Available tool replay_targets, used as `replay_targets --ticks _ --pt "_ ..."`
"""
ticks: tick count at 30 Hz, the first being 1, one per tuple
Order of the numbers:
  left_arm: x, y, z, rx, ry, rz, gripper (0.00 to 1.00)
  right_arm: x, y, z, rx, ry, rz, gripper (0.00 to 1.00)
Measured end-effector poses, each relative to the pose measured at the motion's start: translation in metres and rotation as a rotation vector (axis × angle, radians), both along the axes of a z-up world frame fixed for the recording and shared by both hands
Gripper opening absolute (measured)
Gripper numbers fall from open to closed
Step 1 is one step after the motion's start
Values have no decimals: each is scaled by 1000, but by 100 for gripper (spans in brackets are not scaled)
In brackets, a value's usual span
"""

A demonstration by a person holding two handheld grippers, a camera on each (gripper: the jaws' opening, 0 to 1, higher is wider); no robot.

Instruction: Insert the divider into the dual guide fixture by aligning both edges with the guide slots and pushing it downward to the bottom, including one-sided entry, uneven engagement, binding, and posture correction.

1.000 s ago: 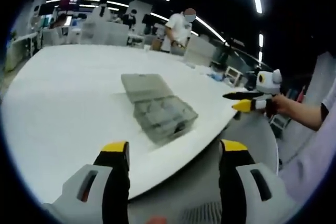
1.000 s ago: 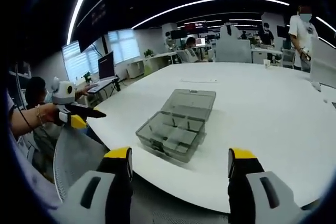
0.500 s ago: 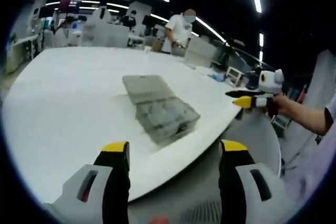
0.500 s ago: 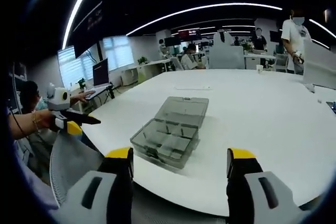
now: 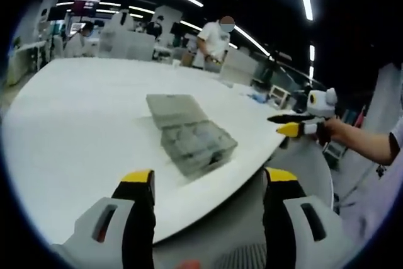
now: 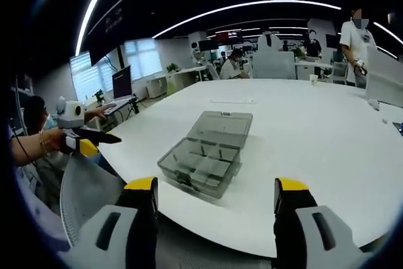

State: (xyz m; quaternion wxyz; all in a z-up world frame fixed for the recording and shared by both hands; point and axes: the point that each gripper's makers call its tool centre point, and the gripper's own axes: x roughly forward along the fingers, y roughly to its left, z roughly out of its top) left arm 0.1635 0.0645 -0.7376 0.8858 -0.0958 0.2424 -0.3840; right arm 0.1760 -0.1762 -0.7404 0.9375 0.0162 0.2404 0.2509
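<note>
A smoky translucent compartment box [image 5: 191, 135] with its lid folded open lies on the white bench [image 5: 82, 130], ahead of the left gripper [image 5: 208, 184] and well apart from it, sitting just inside the bench's near curved edge. In the left gripper view the two yellow-tipped jaws stand spread wide with nothing between them, hanging off the bench edge and touching nothing.

In the right gripper view the same box [image 6: 204, 154] lies ahead of the right gripper [image 6: 215, 194], slightly to the left of the midline between its jaws, again well apart. Thin partitions stand inside the tray's compartments; whether any of them is the divider of the task is hard to tell at this size. The right gripper's jaws are likewise spread wide and empty, clear of the bench [image 6: 327, 130].

Each gripper also appears in the other's view, held out beyond the bench edge by a hand: the right gripper [image 5: 286, 123] at the right of the left gripper view, the left gripper [image 6: 101, 140] at the left of the right gripper view.
</note>
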Motion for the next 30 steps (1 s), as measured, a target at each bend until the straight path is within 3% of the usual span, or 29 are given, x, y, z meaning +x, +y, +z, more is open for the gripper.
replay_targets --ticks 10,30 --pt "1 0 8 -60 -13 3 76 -2 4 1 13 -1 18 79" --pt "-4 -3 6 -49 -14 -26 76 -1 3 9 25 -56 -1 72"
